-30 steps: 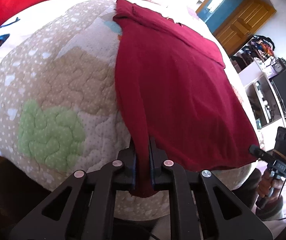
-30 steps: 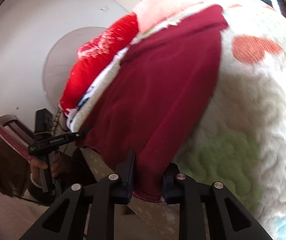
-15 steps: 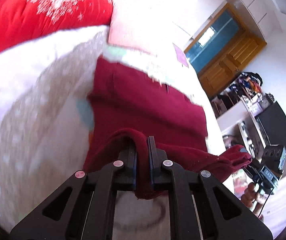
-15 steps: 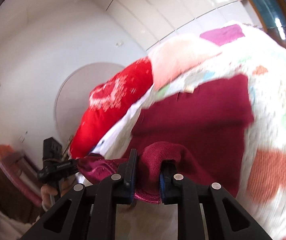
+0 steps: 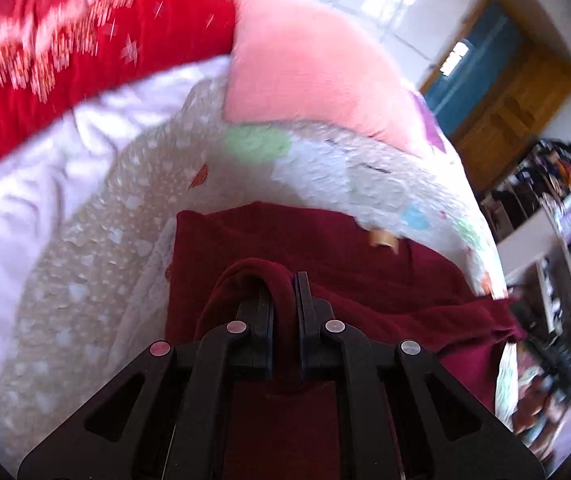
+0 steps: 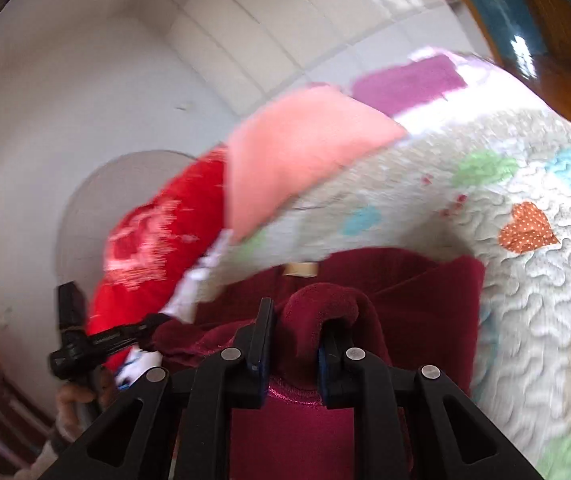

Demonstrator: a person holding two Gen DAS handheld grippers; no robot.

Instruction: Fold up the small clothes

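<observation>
A dark red garment (image 5: 325, 240) lies on the quilted bed cover (image 5: 97, 248), with a tan neck label (image 5: 383, 239) at its far edge. My left gripper (image 5: 283, 284) is shut on one hem corner, the cloth bulging over its fingers. My right gripper (image 6: 293, 316) is shut on the other hem corner of the same garment (image 6: 417, 300). Both hold the hem lifted and carried over the garment's body, close to the collar end. The left gripper also shows in the right wrist view (image 6: 85, 344), still holding cloth.
A pink pillow (image 5: 305, 76) and a red pillow (image 5: 65, 40) lie beyond the garment at the head of the bed. A wooden door (image 5: 513, 92) and cluttered shelves (image 5: 557, 208) stand to the right. A white wall (image 6: 85, 80) is behind the bed.
Both grippers have carried the gripped hem up and forward over the garment toward the collar end. The flat garment is now doubled over itself, and the pillows appear much closer.
</observation>
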